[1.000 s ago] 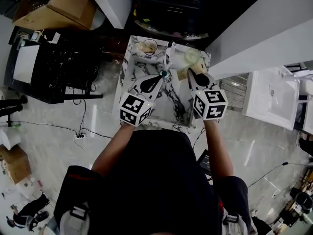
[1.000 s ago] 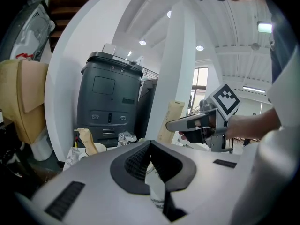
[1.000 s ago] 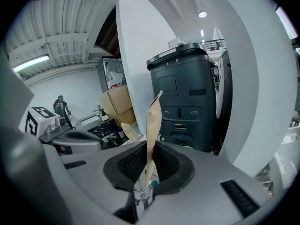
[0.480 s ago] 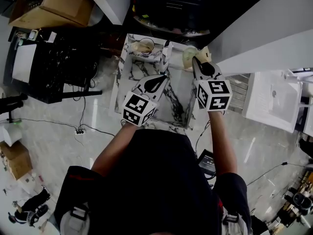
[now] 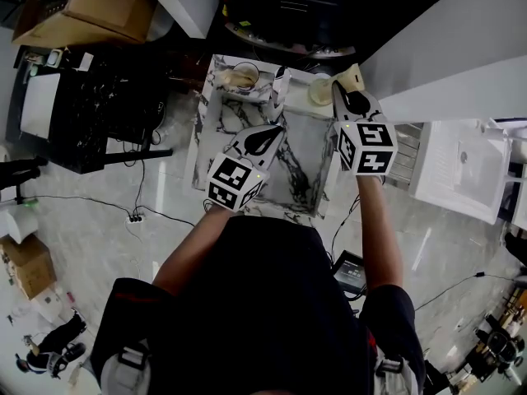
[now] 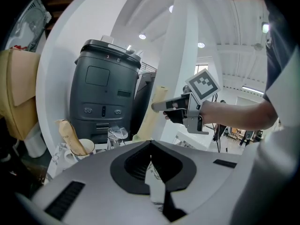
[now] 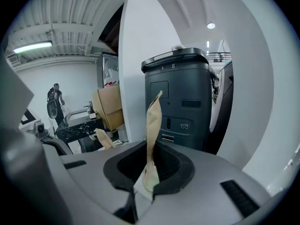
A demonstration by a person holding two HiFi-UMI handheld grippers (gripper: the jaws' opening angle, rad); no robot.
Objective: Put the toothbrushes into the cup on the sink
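Marble sink (image 5: 298, 179); right gripper (image 5: 339, 87) gripping a paper-wrapped toothbrush (image 5: 352, 76).
Head view: sink on glossy pale floor (image 5: 123, 253), cardboard box (image 5: 107, 6) upper left, cup (image 5: 244, 76) at the sink's back-left corner. Left gripper view: left gripper (image 6: 151, 149) jaws together, empty; another wrapped toothbrush (image 6: 69, 136) stands in the cup. Right gripper view: jaws clamped on the paper-wrapped toothbrush, dark machine (image 7: 180, 102) behind.

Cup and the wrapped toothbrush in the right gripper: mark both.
cup (image 6: 87, 149), left gripper view, front wall.
wrapped toothbrush (image 7: 152, 121), right gripper view, wrapper above the jaws.
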